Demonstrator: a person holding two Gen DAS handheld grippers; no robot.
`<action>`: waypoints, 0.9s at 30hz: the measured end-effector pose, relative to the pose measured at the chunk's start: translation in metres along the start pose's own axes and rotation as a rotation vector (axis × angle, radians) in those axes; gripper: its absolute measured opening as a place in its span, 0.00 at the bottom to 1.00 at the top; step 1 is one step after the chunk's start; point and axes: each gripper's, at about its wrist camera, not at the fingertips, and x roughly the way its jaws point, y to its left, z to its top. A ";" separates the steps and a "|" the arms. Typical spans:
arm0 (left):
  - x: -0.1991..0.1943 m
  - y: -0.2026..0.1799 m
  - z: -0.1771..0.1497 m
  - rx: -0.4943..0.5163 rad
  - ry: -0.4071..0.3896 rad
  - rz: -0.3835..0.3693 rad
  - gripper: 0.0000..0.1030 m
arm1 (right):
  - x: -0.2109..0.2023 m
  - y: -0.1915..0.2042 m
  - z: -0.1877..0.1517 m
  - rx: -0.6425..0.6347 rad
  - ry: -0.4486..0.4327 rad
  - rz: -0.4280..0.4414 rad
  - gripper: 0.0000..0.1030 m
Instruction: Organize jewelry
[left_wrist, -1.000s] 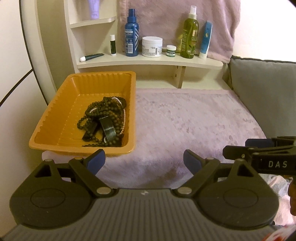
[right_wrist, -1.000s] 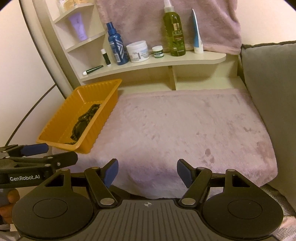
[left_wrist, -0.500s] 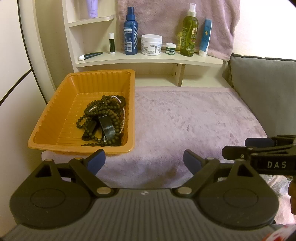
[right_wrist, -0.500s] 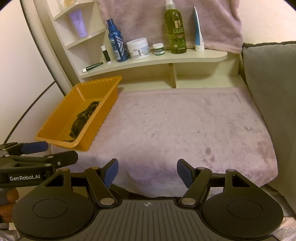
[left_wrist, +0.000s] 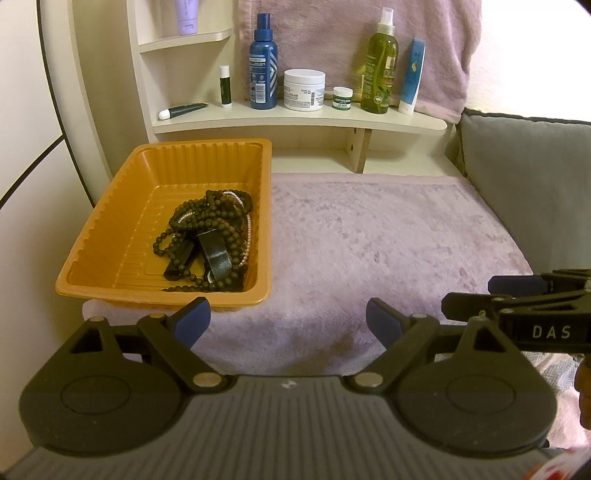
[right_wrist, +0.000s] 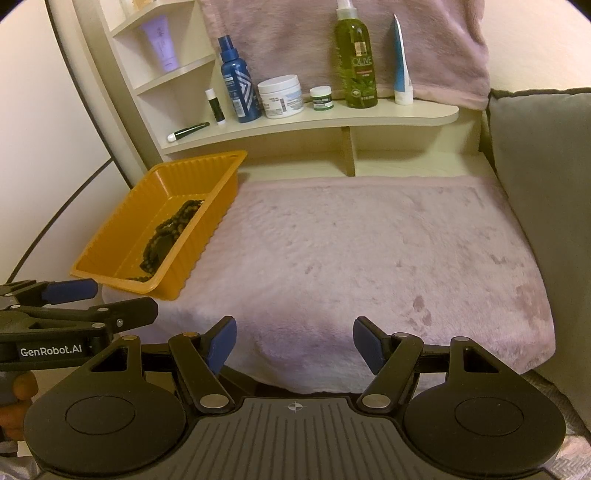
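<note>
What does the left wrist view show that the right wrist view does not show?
Only the left wrist view shows the black strap and the pale bead strand among the dark beads. Only the right wrist view shows the whole lilac tube on the upper shelf. Both show the orange ribbed plastic tray and the pink plush mat.

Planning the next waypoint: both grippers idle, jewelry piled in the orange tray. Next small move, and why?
Probably ease the left gripper forward and down toward the bead tangle in the orange tray. It sits closest, its jaws are open and empty, and nothing lies on the pink blanket yet.
</note>
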 end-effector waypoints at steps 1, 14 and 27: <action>0.000 0.000 0.000 0.000 0.000 0.001 0.88 | 0.000 0.000 0.000 0.000 0.000 0.000 0.68; 0.000 0.000 0.000 -0.001 -0.001 0.000 0.88 | 0.000 0.001 0.001 -0.001 0.001 0.000 0.68; 0.001 0.001 0.000 -0.001 0.000 -0.001 0.88 | 0.001 0.002 0.000 0.000 0.003 -0.002 0.68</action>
